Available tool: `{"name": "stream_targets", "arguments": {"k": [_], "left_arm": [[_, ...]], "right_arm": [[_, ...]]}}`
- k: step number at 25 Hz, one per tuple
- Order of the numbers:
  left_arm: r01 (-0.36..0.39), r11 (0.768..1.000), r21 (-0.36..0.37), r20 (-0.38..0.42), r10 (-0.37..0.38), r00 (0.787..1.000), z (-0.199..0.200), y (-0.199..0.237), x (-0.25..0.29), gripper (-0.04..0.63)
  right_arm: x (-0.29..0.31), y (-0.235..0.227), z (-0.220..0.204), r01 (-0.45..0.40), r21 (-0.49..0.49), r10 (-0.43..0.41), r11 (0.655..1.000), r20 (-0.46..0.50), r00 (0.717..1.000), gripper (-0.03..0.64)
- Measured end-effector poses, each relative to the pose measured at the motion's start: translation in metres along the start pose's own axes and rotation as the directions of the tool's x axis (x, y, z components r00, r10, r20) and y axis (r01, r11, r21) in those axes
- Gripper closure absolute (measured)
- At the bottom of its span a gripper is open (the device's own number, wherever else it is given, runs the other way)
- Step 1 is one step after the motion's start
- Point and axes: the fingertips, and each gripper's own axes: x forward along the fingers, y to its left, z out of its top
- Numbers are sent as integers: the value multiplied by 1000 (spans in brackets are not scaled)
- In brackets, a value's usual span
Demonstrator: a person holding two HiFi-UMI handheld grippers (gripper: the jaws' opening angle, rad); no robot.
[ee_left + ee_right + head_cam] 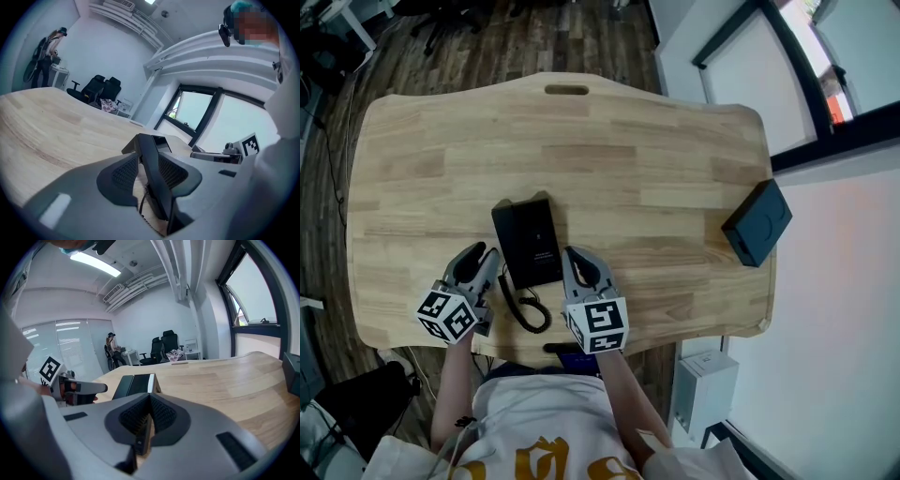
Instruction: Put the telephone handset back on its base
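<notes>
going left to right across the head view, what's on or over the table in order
left gripper → flat black corded telephone → right gripper → dark rectangular box

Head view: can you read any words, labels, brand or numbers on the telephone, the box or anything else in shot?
No text here can be read.
Telephone: a faint pale marking on its top, too small to read.
Marker cubes: black-and-white square patterns only, no letters or digits.
Dark box: no print visible.
Shirt: yellow print, cut off at the picture's edge, unreadable.
</notes>
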Motion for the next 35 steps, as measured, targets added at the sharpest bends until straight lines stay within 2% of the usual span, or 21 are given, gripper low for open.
{"name": "stream_targets", "arguments": {"k": [4,8,13,16,18,23,29,32,35], "left_arm": [[-5,1000,27,22,5,1000,9,-7,-7,463],[-7,999,52,26,6,1000,20,-16,-11,590],[13,995,101,51,-19,999,43,-34,-12,592],[48,998,28,88,-51,995,51,-43,-17,592],[64,998,8,111,-64,992,55,-50,-21,592],[39,997,60,140,-47,989,63,-59,-36,592],[5,996,85,192,-21,981,70,-68,-61,592],[-2,992,127,186,-22,982,66,-76,-72,592],[0,993,118,193,-22,981,64,-82,-83,592]], "right_arm": [[-5,11,6,-10,-16,10,1000,12,1000,611],[-8,17,12,-12,-23,12,1000,24,1000,611],[-15,22,29,-4,-27,6,1000,61,998,611],[-23,25,39,-4,-1,4,1000,94,996,611],[-29,29,44,1,-9,0,1000,107,994,611],[-43,37,55,3,1,-3,1000,142,990,611],[-62,52,58,19,-25,-15,999,170,985,611],[-76,58,61,10,28,-16,1000,203,979,611],[-89,64,65,4,44,-14,999,228,973,611]]}}
